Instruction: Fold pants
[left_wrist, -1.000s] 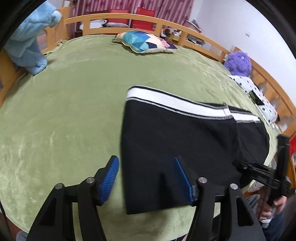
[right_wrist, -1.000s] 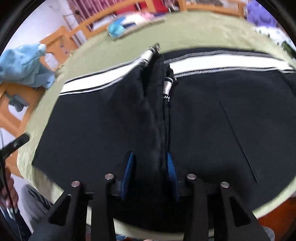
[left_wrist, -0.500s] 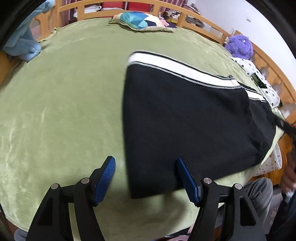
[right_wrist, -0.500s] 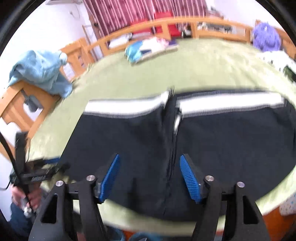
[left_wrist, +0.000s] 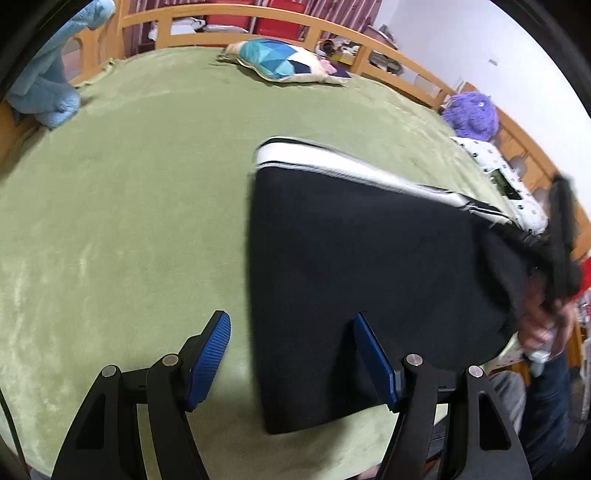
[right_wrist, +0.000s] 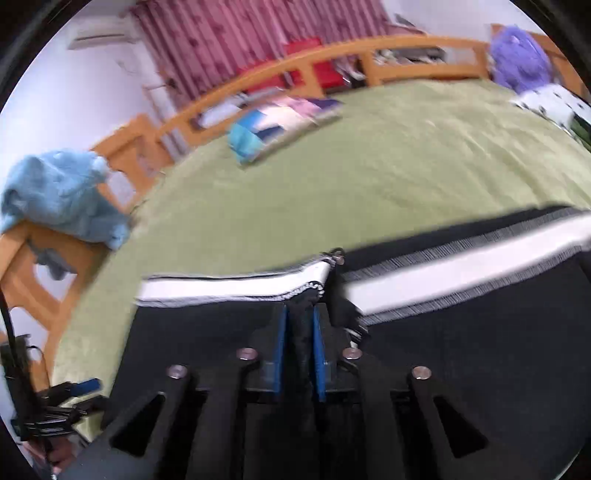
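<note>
Nearest to me, my right gripper has just snapped together on a ridge of black cloth at the middle of the pants, right below the white waistband, where half a second ago its blue pads stood wide apart above them, so I judge the next fold is about to be lifted. My left gripper hangs with its fingers spread over the near left corner of the pants, gripping nothing (much as before), and beyond lie the green blanket and patterned pillow
</note>
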